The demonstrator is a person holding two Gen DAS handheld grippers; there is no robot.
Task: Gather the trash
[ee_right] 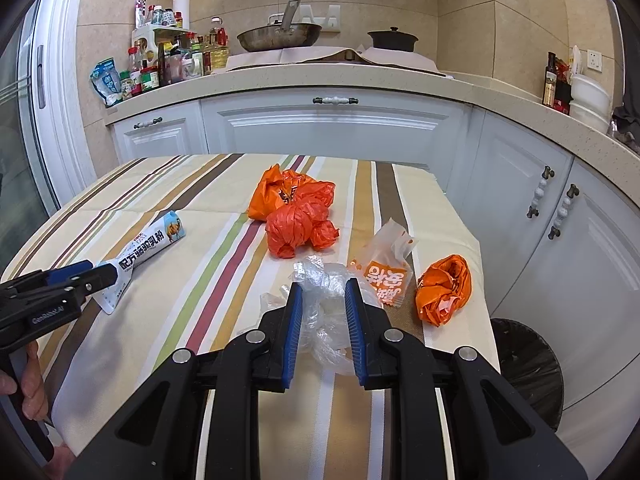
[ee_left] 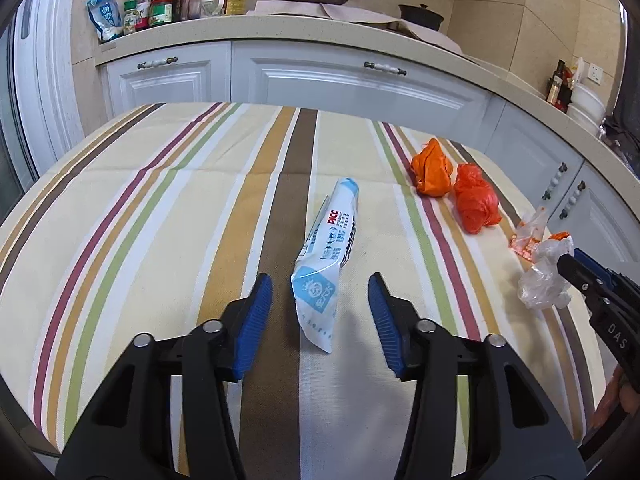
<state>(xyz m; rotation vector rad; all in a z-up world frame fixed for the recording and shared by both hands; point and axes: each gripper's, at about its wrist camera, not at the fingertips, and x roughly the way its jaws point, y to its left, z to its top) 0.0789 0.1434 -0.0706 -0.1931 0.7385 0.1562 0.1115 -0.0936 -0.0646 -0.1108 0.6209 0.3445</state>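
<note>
A blue-and-white pouch (ee_left: 326, 256) lies on the striped tablecloth (ee_left: 140, 216), its near end between the blue pads of my open left gripper (ee_left: 320, 294). My right gripper (ee_right: 320, 292) is closed around a crumpled clear plastic bag (ee_right: 326, 322), which bulges between the pads. That bag also shows in the left wrist view (ee_left: 544, 280). Two crumpled orange bags (ee_right: 300, 226) (ee_right: 280, 190) lie in the middle, a third orange bag (ee_right: 442, 290) near the right edge, and a clear orange-printed wrapper (ee_right: 386, 276) beside it.
A black-lined trash bin (ee_right: 528, 364) stands on the floor just off the table's right edge. White cabinets (ee_right: 332, 128) and a counter with bottles (ee_right: 168, 64), a pan (ee_right: 280, 36) and a pot (ee_right: 392, 40) are behind.
</note>
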